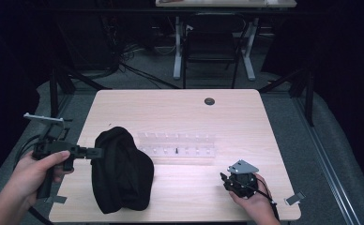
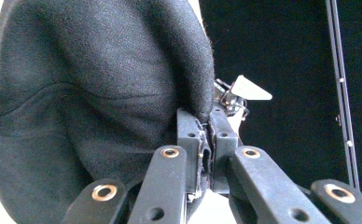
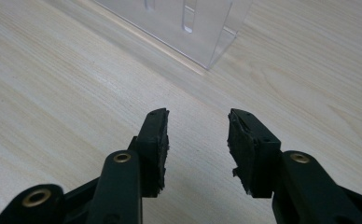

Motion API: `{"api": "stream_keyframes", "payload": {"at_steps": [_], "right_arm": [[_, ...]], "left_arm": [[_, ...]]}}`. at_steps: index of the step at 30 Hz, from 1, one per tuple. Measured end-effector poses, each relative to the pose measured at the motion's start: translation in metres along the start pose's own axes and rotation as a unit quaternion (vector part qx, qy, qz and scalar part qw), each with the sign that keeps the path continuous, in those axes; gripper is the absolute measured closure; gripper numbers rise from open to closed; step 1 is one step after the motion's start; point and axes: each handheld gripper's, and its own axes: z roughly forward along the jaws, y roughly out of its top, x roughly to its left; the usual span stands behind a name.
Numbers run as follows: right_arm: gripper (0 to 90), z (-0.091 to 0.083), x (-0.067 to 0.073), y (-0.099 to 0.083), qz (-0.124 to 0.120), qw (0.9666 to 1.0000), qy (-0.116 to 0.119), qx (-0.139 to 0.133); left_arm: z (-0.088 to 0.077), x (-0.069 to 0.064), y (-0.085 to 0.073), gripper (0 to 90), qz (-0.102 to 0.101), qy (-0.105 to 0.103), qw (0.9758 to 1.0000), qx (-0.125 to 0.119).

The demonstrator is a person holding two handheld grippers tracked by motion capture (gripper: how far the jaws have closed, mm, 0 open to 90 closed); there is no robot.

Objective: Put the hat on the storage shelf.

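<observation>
Left hand sits at the lower left of the high view, forearm coming up from the bottom corner, fist wrapped around the handle. The left gripper points level toward the middle of the frame, jaws pinched tight together on a fold of the black cloth. Over at the lower right, the right hand cups the right gripper low, nose aimed up and left. Its jaws stand apart, nothing between the pads.

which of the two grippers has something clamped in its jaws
The left gripper: its jaws pinch the black cloth. The right gripper stands open over bare table.
</observation>
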Motion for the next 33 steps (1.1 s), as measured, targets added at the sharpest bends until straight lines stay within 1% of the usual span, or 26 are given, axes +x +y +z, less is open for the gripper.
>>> {"api": "stream_keyframes", "payload": {"at_steps": [2,3,11,15,18,20,25,33], "right_arm": [[57.6,0.0,0.0,0.0,0.001,1.0,-0.001,-0.001],[57.6,0.0,0.0,0.0,0.001,1.0,-0.001,-0.001],[57.6,0.0,0.0,0.0,0.002,1.0,-0.002,-0.001],[57.7,0.0,0.0,0.0,0.001,1.0,-0.003,-0.001],[57.6,0.001,0.0,0.0,0.003,1.0,-0.002,-0.002],[57.6,0.001,0.0,0.0,0.003,1.0,-0.002,-0.002],[57.7,0.001,-0.001,0.0,0.002,1.0,-0.001,0.0],[57.7,0.001,-0.002,0.0,0.004,1.0,-0.001,-0.002]], "left_arm": [[-0.002,-0.002,0.002,86.4,0.003,-0.002,1.0,-0.004],[-0.005,-0.004,0.004,86.4,0.004,0.0,0.9999,-0.01],[-0.011,-0.007,0.011,86.4,0.003,-0.005,0.9996,-0.028],[-0.011,-0.009,0.014,86.4,0.005,-0.011,0.9994,-0.032],[-0.008,-0.012,0.017,86.4,0.008,-0.018,0.9992,-0.035],[-0.007,-0.015,0.019,86.4,0.011,-0.018,0.9992,-0.035],[-0.005,-0.019,0.026,86.4,0.011,-0.029,0.9987,-0.04],[-0.005,-0.029,0.037,86.4,0.02,-0.031,0.9982,-0.047]]}}
